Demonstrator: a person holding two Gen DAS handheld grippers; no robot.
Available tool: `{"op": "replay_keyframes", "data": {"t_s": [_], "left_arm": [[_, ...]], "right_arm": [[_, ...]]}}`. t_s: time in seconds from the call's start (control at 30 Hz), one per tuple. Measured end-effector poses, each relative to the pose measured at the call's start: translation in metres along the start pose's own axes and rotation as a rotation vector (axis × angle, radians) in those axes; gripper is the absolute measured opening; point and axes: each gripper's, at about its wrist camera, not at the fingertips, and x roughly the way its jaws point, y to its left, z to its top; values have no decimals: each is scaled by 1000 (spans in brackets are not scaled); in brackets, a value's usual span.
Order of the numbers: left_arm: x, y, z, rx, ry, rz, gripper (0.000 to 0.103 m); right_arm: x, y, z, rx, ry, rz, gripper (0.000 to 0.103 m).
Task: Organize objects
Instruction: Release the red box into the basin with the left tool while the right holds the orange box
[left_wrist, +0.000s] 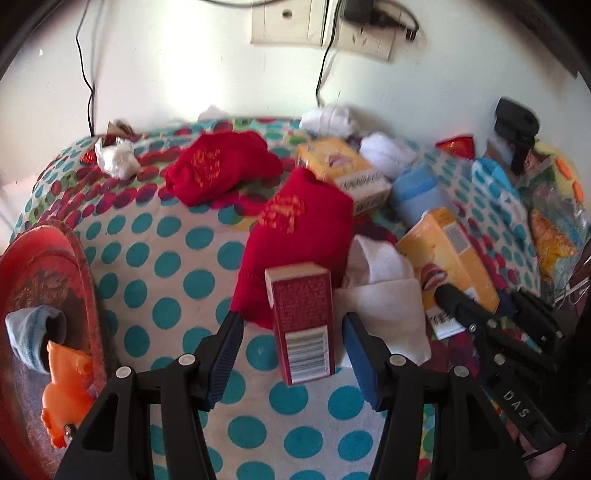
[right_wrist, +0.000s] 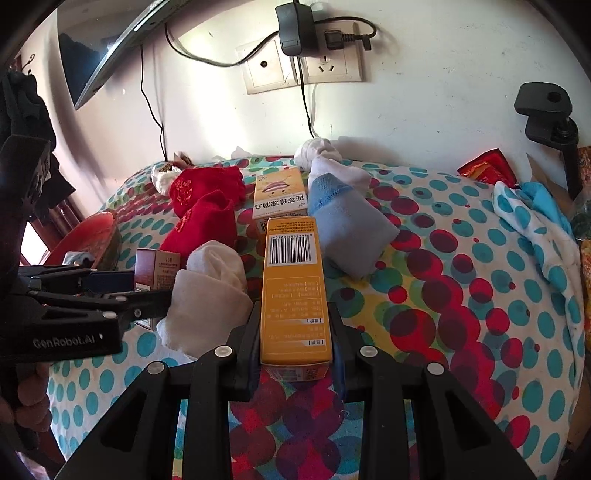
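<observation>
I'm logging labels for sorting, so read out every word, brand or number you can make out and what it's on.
"GenRobot.AI": black body of the left gripper.
"DAS": black arm of the right gripper.
Yellow cardboard box between the right jaws: barcode and print, too small to read.
Dark red carton: barcode and print blurred.

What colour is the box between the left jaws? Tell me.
Dark red box with a white barcode panel, clearest in the left wrist view.

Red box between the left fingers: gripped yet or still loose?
Loose. The red box stands upright on the spotted cloth, with a visible gap to each of the left gripper's fingers.
</observation>
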Motion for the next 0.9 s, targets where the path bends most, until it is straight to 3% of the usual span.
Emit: {"op": "replay_keyframes", "data": {"t_s": [0.1, 0.13, 0.17, 0.57, 0.9], "left_arm": [[5, 1, 1, 2, 21, 3, 54], [7, 0, 1, 11, 30, 14, 37], [11, -1, 0, 24, 45, 27, 30], [-16, -10, -9, 117, -4, 45, 30], [-52, 12, -13, 102, -48, 96, 30]], "right_arm": [[-1, -2, 0, 13, -5, 8, 28], [0, -3, 1, 15, -2, 12, 28], [0, -3, 1, 20, -3, 10, 28], [-1, 3, 0, -4, -3, -34, 28], [-1, 5, 1, -12, -3, -65, 28]]}}
